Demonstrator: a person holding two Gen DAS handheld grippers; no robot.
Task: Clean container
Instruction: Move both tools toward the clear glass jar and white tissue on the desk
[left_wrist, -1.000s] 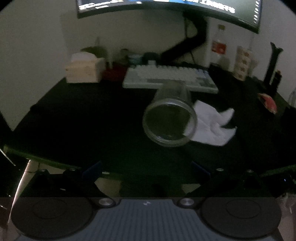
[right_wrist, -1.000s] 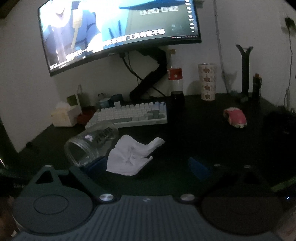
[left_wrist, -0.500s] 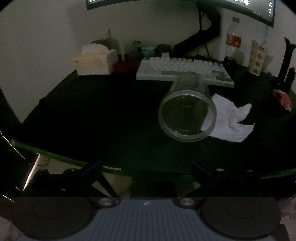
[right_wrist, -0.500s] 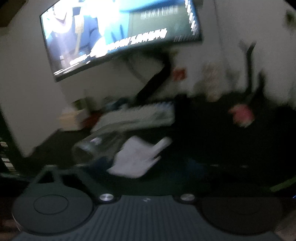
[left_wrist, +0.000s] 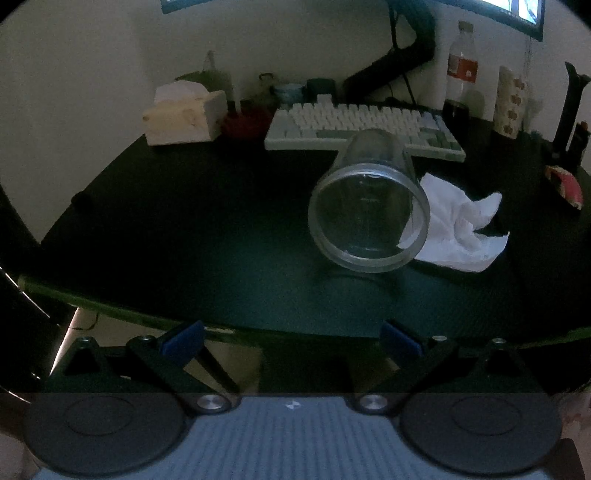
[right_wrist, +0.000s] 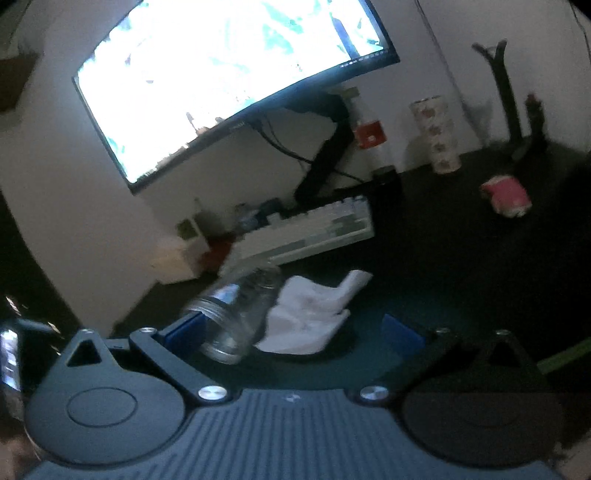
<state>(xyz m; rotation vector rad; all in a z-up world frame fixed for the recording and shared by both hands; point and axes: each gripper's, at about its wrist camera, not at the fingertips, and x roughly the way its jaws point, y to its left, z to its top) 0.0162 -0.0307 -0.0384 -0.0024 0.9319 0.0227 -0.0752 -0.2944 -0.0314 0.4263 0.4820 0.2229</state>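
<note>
A clear glass jar (left_wrist: 369, 210) lies on its side on the black desk, its open mouth facing my left camera. A crumpled white cloth (left_wrist: 458, 229) lies against its right side. My left gripper (left_wrist: 291, 338) is open and empty, held back at the desk's near edge, well short of the jar. In the right wrist view the jar (right_wrist: 236, 314) and the cloth (right_wrist: 314, 314) lie just ahead. My right gripper (right_wrist: 291, 330) is open and empty, its left finger (right_wrist: 184, 330) close beside the jar's mouth.
A white keyboard (left_wrist: 362, 127) lies behind the jar. A tissue box (left_wrist: 183, 116) stands at back left, with a bottle (left_wrist: 461, 77) and a patterned cup (left_wrist: 511, 101) at back right. A red packet (left_wrist: 565, 181) lies at far right. A bright monitor (right_wrist: 229, 77) hangs above.
My left gripper has pulled back and shifted left, so the jar looks farther and more to the right. My right gripper has tilted and swung; its view is blurred. Jar and cloth stay put.
</note>
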